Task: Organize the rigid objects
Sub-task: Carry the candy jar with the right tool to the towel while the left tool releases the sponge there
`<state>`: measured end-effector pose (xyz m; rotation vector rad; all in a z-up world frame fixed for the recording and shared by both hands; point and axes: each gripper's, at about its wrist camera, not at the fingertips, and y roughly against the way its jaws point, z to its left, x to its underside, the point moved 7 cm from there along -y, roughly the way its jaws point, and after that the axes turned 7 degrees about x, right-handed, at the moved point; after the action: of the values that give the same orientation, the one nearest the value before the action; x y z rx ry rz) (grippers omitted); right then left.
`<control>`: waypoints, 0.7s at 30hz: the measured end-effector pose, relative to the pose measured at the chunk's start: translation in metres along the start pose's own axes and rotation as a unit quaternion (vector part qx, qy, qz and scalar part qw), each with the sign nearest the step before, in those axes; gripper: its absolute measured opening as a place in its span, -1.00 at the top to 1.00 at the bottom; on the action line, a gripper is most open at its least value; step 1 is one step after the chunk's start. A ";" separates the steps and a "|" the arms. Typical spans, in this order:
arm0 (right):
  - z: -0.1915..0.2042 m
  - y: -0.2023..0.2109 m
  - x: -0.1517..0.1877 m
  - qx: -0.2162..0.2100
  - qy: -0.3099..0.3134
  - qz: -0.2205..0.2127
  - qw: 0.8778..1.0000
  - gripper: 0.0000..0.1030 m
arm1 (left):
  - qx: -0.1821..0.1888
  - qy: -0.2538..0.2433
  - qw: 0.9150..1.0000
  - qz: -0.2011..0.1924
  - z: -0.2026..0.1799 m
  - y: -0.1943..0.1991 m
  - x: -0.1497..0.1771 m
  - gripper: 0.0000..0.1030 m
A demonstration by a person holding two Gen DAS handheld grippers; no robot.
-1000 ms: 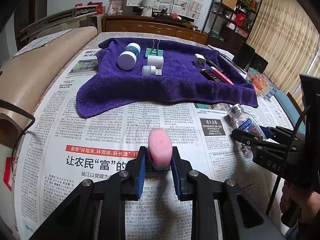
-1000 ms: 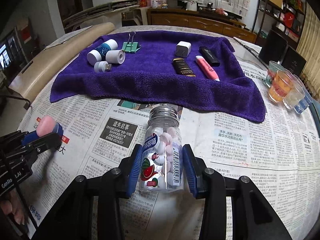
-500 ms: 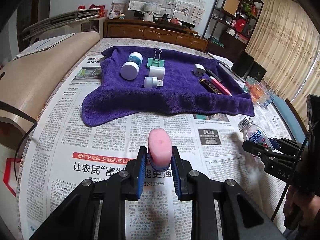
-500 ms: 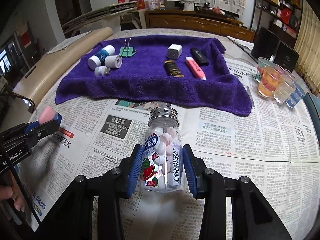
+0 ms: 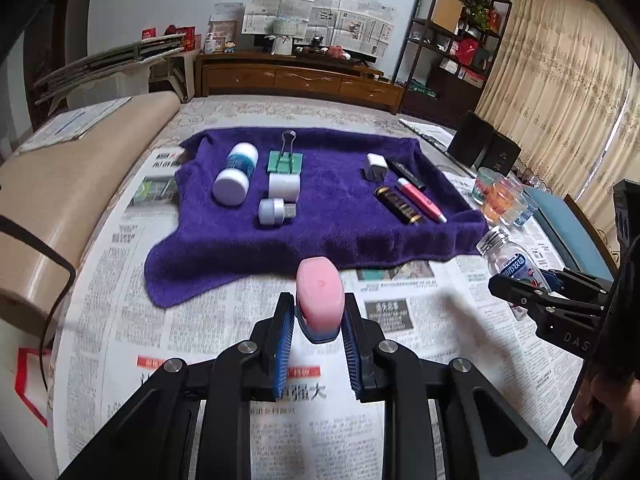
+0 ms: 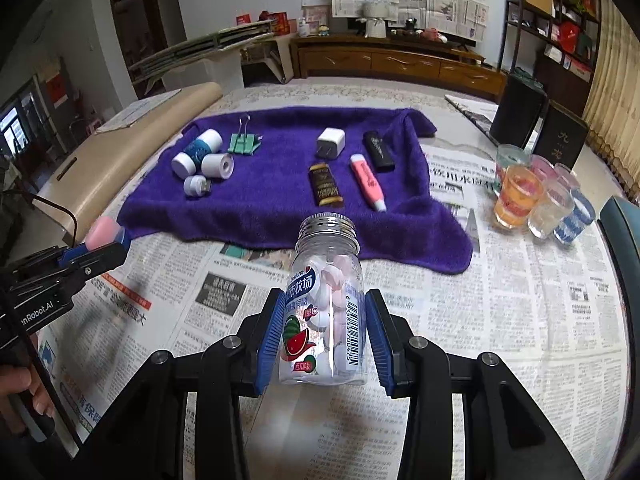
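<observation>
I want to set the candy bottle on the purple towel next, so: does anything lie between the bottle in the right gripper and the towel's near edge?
Nothing visible does. The candy bottle is clamped in the right gripper, and only bare newspaper lies before the purple towel. The towel's near strip is free; the gold-black bar and pink highlighter lie farther back.

The newspaper-covered counter (image 6: 500, 320) lies bare across the lower half of the frame, open to either gripper. On the purple towel (image 6: 272, 200), a wide bare strip runs down the centre between the left cluster around the binder clip (image 6: 243, 143) and the right group around the pink highlighter (image 6: 368, 186). Glass cups (image 6: 536, 204) crowd the right edge.
</observation>
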<state>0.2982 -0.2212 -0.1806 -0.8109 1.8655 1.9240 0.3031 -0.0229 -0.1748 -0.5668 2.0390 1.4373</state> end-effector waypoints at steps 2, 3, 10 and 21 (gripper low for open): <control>-0.004 0.002 -0.012 -0.004 0.000 -0.007 1.000 0.21 | -0.001 -0.006 1.000 -0.005 -0.002 -0.002 -0.012 0.56; -0.004 0.002 -0.018 -0.005 -0.001 -0.009 1.000 0.21 | -0.001 -0.011 1.000 -0.007 -0.003 -0.003 -0.019 0.56; -0.017 -0.009 -0.066 -0.011 -0.008 -0.026 1.000 0.21 | 0.023 -0.021 0.999 -0.013 -0.010 -0.034 -0.074 0.56; -0.037 -0.075 -0.117 -0.005 -0.009 -0.008 1.000 0.21 | 0.025 -0.040 0.999 0.018 -0.016 -0.105 -0.100 0.56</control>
<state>0.4403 -0.2344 -0.1675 -0.8064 1.8348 1.9246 0.4403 -0.0710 -0.1776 -0.4466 2.0262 1.4024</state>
